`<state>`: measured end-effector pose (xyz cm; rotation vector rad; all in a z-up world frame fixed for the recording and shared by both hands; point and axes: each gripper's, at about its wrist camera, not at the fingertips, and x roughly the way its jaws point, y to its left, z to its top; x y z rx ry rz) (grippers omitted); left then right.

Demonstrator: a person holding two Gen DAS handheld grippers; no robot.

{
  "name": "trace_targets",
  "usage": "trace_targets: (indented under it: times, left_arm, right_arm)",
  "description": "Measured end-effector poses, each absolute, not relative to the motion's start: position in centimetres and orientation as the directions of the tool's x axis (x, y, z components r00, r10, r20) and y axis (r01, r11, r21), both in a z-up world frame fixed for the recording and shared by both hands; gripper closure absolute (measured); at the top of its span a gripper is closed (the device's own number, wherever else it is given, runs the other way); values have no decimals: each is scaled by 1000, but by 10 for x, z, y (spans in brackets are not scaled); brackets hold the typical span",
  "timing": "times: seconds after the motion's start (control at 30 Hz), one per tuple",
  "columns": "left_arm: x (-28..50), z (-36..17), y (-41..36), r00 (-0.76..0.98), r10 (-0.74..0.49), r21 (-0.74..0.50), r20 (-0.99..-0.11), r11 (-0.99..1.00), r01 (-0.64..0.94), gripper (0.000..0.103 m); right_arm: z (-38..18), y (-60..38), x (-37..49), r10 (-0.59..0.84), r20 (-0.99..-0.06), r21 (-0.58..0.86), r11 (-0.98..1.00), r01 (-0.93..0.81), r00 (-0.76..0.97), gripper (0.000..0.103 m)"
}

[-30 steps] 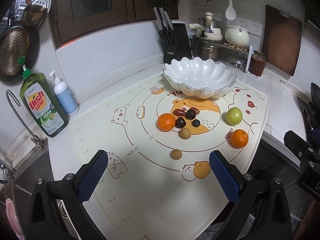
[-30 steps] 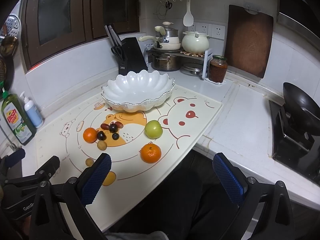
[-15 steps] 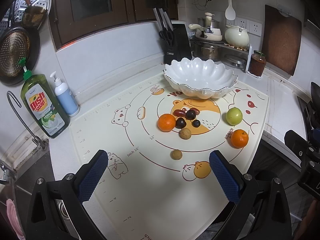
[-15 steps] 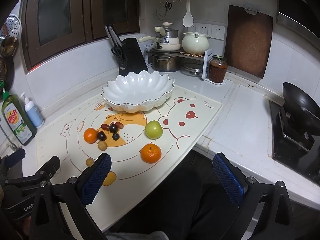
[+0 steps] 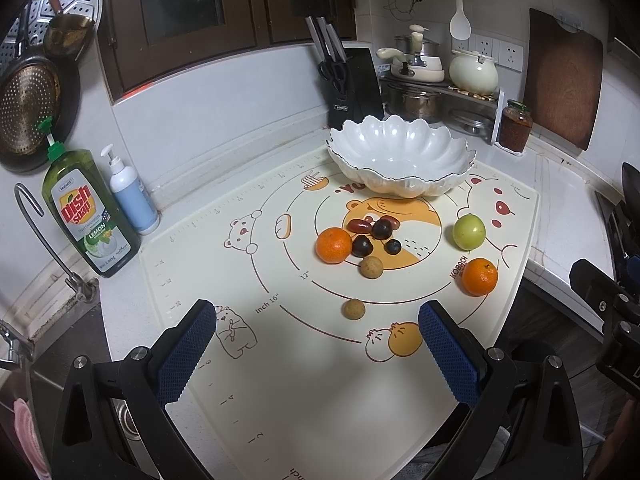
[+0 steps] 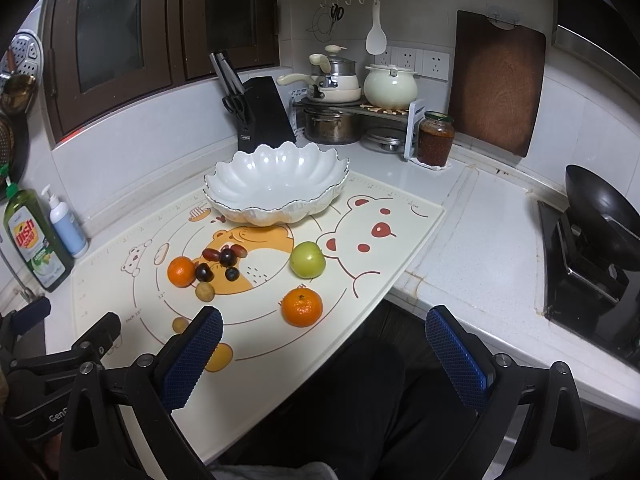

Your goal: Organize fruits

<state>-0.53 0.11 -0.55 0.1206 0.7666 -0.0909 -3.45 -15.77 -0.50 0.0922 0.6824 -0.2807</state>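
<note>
An empty white scalloped bowl [image 5: 400,156] [image 6: 276,184] stands at the far side of a cartoon bear mat [image 5: 280,360]. In front of it lie two oranges [image 5: 333,245] [image 5: 479,276], a green apple [image 5: 469,232] [image 6: 307,259], several dark grapes and red dates [image 5: 374,232], and two small brown longans [image 5: 371,267] [image 5: 353,309]. My left gripper [image 5: 316,344] is open and empty above the mat's near part. My right gripper [image 6: 324,344] is open and empty, off the mat's near right edge, with the second orange [image 6: 302,306] just ahead.
A dish soap bottle [image 5: 86,216] and pump bottle [image 5: 130,192] stand left by the faucet [image 5: 44,236]. A knife block [image 5: 352,84], pots [image 6: 332,124], a jar [image 6: 435,138] and a cutting board [image 6: 496,80] line the back. A wok on the stove [image 6: 600,216] is at right.
</note>
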Motion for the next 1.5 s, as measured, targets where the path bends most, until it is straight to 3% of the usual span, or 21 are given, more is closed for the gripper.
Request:
trace_targets:
  times: [1.5]
  left_arm:
    - [1,-7,-3,709,-45,77,-704,987,139,0]
  right_arm:
    - [0,-159,-31,-228,-634,-8,957,289,739,0]
